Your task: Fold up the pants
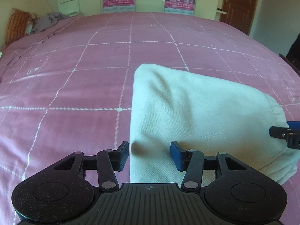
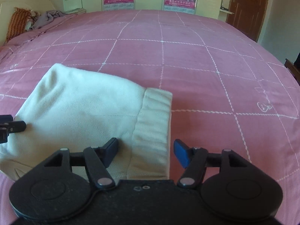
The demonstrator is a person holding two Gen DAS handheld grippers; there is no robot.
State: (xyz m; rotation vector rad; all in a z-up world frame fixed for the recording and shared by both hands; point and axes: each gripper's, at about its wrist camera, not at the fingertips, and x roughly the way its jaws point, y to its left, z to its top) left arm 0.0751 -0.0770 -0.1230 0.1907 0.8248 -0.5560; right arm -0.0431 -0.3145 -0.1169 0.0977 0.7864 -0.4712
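We saw the folded cream pants point(image 1: 196, 116) lying on the pink bedspread point(image 1: 75, 93); our left gripper point(image 1: 150, 155) and right gripper point(image 2: 145, 152) stood spread over its near edge, pinching nothing.

Left gripper point(image 1: 150, 154) pointed forward and down, jaws parted, one black finger point(image 1: 122, 155) and one blue finger point(image 1: 177, 155) visible, nothing pinched between the pads. Right gripper point(image 2: 146, 152) angled likewise, jaws parted wider, gripping nothing. Each gripper's tip showed at the edge of the other's view.
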